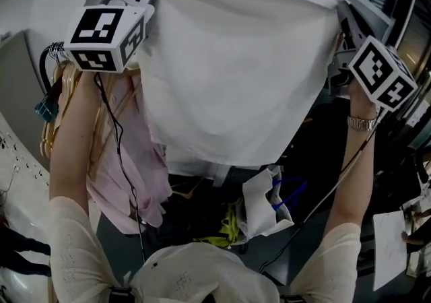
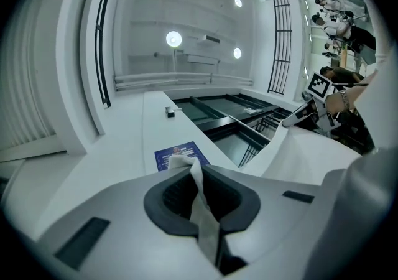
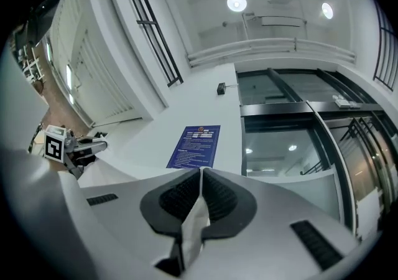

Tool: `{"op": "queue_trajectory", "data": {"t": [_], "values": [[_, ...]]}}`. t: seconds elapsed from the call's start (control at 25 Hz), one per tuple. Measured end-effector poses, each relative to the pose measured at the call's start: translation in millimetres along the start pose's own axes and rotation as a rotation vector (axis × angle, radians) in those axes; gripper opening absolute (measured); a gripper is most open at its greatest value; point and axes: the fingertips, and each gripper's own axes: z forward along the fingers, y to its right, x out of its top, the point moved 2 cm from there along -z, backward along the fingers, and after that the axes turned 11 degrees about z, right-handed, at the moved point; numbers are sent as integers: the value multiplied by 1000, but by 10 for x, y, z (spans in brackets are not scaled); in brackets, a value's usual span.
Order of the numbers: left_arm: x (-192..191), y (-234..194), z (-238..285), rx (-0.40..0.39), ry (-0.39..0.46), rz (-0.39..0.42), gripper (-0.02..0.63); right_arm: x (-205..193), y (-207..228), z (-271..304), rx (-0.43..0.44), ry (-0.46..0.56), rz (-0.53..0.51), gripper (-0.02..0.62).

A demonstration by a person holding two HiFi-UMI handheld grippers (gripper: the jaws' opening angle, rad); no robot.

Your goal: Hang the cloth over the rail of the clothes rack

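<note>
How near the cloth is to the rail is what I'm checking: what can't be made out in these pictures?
- Clothes rack rail: in no view; in the head view the spread white cloth blocks whatever is behind it.
- Cloth's lower edge: outside both gripper views, below the left gripper and right gripper pinching it.
- Pale pink garment: partly covered by the cloth, head view.

— From where does the head view look?
— From above the person's forearms (image 1: 71, 153), steeply down, very near the cloth (image 1: 229, 73) that fills its far half.
— And the gripper views?
— Each sits just behind its own jaws, tilted up toward the ceiling (image 2: 186, 5). The left gripper view takes in the right gripper (image 2: 292, 118) at its right. The right gripper view takes in the left gripper (image 3: 96, 145) at its left. Both share the blue notice (image 2: 179, 155) far ahead.
</note>
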Motion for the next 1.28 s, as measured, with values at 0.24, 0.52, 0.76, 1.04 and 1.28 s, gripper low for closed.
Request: {"op": "queue_trajectory", "data": {"t": [0.24,0.52,0.76,1.04,1.28], "values": [[-267,58,328,-24,-80,63,17,-162,165,351,4,-54,4,26],[-501,189,520,-126,-202,124,17,-461,299,517,78,-161,-49,26],[-846,380,571,-253,-392,383,17,-634,210,655,146,-274,-142,28],[-1102,514,468,-307,-518,564,17,-967,115,743,218,-477,-292,103],[-1216,585,412,-358,-584,578,17,-988,208,601,285,-498,-235,103]]}}
